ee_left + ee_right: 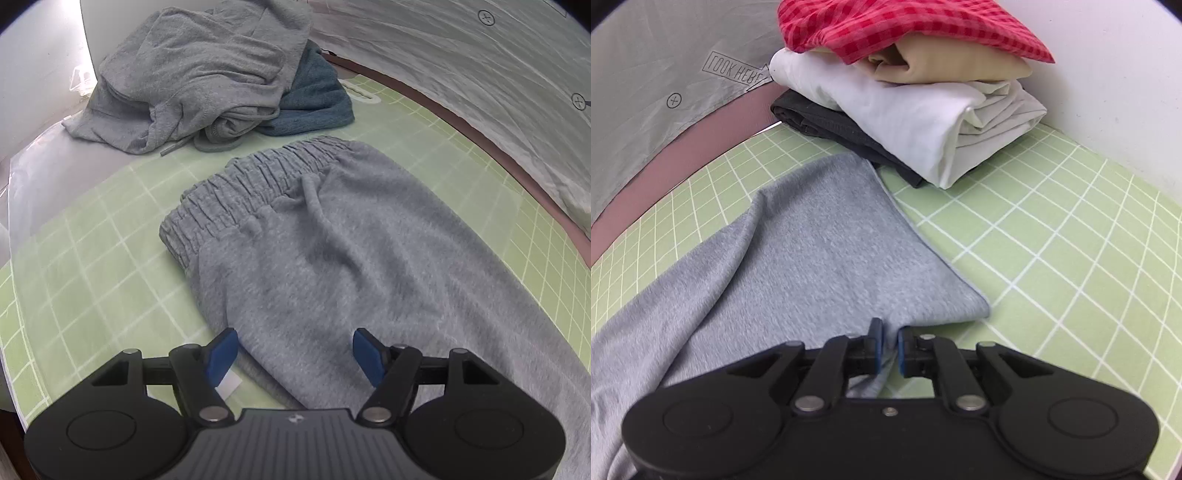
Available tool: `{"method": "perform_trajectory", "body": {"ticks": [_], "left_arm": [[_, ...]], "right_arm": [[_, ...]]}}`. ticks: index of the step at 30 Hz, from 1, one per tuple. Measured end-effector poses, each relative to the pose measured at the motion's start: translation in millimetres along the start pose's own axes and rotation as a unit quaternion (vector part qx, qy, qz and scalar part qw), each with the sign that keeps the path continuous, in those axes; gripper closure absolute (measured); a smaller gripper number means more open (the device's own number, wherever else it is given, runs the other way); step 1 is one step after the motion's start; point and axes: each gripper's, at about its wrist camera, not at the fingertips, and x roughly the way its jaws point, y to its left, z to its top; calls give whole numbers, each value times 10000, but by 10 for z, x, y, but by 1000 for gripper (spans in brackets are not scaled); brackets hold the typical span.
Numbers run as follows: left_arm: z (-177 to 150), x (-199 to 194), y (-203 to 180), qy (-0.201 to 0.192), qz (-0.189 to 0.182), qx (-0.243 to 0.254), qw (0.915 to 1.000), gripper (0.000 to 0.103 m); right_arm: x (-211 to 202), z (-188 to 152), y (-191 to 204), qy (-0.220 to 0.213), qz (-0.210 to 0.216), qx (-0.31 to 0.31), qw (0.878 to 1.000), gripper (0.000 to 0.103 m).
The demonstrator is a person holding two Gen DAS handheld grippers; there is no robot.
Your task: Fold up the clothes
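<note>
Sweatpants [332, 240] in grey lie flat on your green grid mat [92, 258] in the left wrist view, waistband away from you; your left gripper [295, 354] hovers over them, jaws wide and empty. A heap of grey and teal clothes [207, 74] sits beyond. In the right wrist view, your right gripper [889, 347] pinches the pants' leg end, jaws narrow, near a folded stack [905, 92] whose top is cut off.

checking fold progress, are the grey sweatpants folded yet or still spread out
Still spread flat: grey sweatpants lie along the green mat, waistband uncovered, the far end not brought over.
</note>
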Motion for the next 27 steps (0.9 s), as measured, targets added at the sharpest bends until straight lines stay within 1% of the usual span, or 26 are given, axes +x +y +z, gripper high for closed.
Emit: {"method": "perform_trajectory", "body": {"ticks": [1,2,3,4,9,10,12,14,18,21,24,25,26,27], "left_arm": [[-42,-44,-14,-1,-57,7,10000,33],[-84,-87,-28,-2,-114,14,9999,33],[-126,-131,-42,-2,-171,21,9999,33],[-170,-170,-55,1,-218,14,9998,33],[-399,-208,-133,175,-372,-212,9989,33],[-432,-203,-154,211,-401,-250,9987,33],[-498,-194,-197,283,-458,-326,9980,33],[-552,-194,-249,308,-528,-348,9975,33],[-614,-141,-321,359,-466,-387,9975,33],[-615,-97,-334,451,-401,-457,9971,33],[-603,-89,-355,458,-372,-370,9976,33],[-599,-83,-364,448,-375,-338,9977,33],[-594,-78,-372,436,-387,-318,9978,35],[-586,-76,-378,425,-400,-312,9978,38]], "right_arm": [[-78,-15,-21,-94,-43,-43,9999,81],[-150,-38,-40,-184,2,-67,9998,68],[-223,-61,-59,-273,48,-90,9996,59],[-286,-83,-67,-340,110,-136,9993,60],[-399,-223,126,-213,745,-650,9949,63],[-382,-246,165,-152,861,-649,9941,63],[-346,-268,229,-121,963,-641,9932,64],[-304,-287,309,-109,943,-707,9930,64],[-188,-330,415,-79,765,-861,9933,65],[-104,-335,373,-10,583,-634,9963,65],[-51,-323,294,22,669,-385,9970,65],[-36,-308,286,15,661,-413,9970,65],[-29,-295,292,9,630,-474,9969,70],[-22,-286,293,9,614,-503,9968,77]]}}
